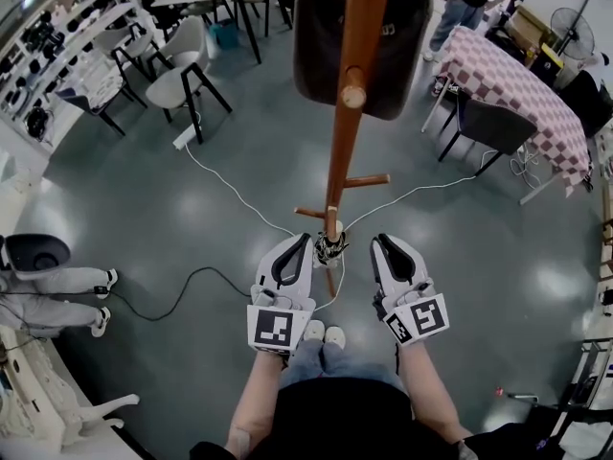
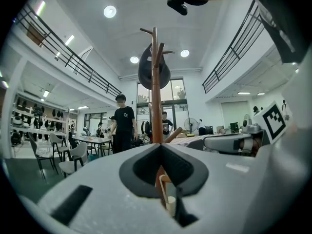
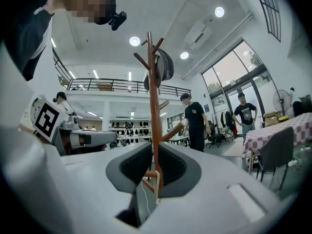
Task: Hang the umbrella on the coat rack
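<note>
Open workshop hall, grey-green floor (image 1: pixel 144 218), checkered table (image 1: pixel 522 84) far right. Left gripper (image 1: pixel 293 257) is released, with its jaws spread and nothing clamped. Right gripper (image 1: pixel 393 257) is the same: jaws spread and empty. Both flank the coat rack (image 1: pixel 350 94) pole low down. The folded umbrella (image 1: pixel 330 248) hangs between them against the pole, its strap looped over a lower peg (image 3: pixel 148 173), just beside the left gripper's tips. Dark bag-like item (image 1: pixel 383 46) hangs up top. White cable (image 1: pixel 230 190) runs across the floor.
</note>
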